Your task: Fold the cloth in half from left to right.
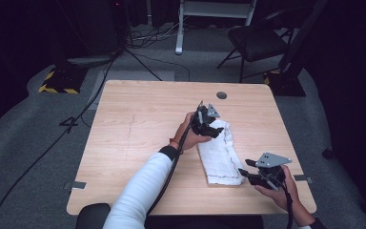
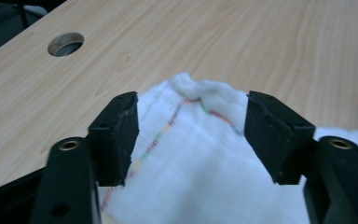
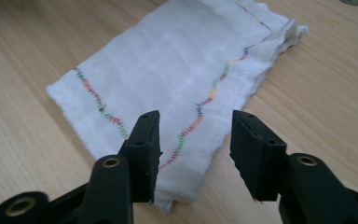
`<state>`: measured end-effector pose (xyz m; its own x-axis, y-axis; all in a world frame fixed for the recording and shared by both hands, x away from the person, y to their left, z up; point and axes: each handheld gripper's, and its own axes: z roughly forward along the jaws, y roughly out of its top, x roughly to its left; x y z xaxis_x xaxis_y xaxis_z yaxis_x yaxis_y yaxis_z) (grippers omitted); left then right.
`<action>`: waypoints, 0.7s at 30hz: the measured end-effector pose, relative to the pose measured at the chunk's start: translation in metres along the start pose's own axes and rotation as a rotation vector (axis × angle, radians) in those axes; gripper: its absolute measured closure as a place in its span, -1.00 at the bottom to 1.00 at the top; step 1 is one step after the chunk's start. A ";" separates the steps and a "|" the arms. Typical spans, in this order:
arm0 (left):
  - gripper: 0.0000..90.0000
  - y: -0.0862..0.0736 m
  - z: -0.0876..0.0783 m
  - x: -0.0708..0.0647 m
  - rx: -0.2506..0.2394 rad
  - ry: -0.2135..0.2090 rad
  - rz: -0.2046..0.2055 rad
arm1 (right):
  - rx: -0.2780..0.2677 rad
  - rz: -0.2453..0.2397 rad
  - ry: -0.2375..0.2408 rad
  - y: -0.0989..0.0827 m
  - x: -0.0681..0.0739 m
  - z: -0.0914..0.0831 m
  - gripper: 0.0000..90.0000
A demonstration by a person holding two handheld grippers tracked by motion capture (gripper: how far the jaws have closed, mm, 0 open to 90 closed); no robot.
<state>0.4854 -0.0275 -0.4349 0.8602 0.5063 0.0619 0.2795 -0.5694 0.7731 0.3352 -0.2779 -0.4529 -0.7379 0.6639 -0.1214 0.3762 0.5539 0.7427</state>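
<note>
A folded white cloth [image 1: 218, 155] with a wavy multi-coloured stitch line lies on the wooden table [image 1: 138, 124], right of centre. My left gripper [image 1: 217, 130] hovers at the cloth's far end. In the left gripper view the cloth [image 2: 191, 172] lies under the left gripper [image 2: 191, 135], whose jaws stand open and apart from the fabric, with the cloth's rumpled far edge between them. My right gripper [image 1: 244, 172] sits at the cloth's near right corner. The right gripper view shows the right gripper [image 3: 196, 144] open just above the near edge of the cloth [image 3: 177, 60].
A round cable hole [image 1: 221, 95] sits near the table's far edge, and it shows again as the hole [image 2: 65, 44] beyond the cloth. A dark chair [image 1: 257, 40] and floor cables [image 1: 100, 90] lie behind the table. Bare wood spreads to the left.
</note>
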 end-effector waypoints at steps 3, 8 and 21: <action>-0.34 -0.010 -0.012 -0.010 0.024 -0.003 0.013 | -0.018 0.015 -0.006 -0.002 -0.009 0.002 0.05; -0.39 -0.031 -0.024 -0.032 0.059 -0.044 0.067 | 0.009 0.031 -0.034 -0.004 -0.023 0.010 -0.04; -0.40 -0.065 -0.019 -0.078 0.134 -0.188 0.160 | 0.142 -0.018 0.015 -0.020 -0.029 0.025 -0.12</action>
<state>0.3919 -0.0179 -0.4777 0.9584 0.2812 0.0480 0.1774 -0.7193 0.6717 0.3633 -0.2956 -0.4807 -0.7529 0.6465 -0.1229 0.4380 0.6316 0.6397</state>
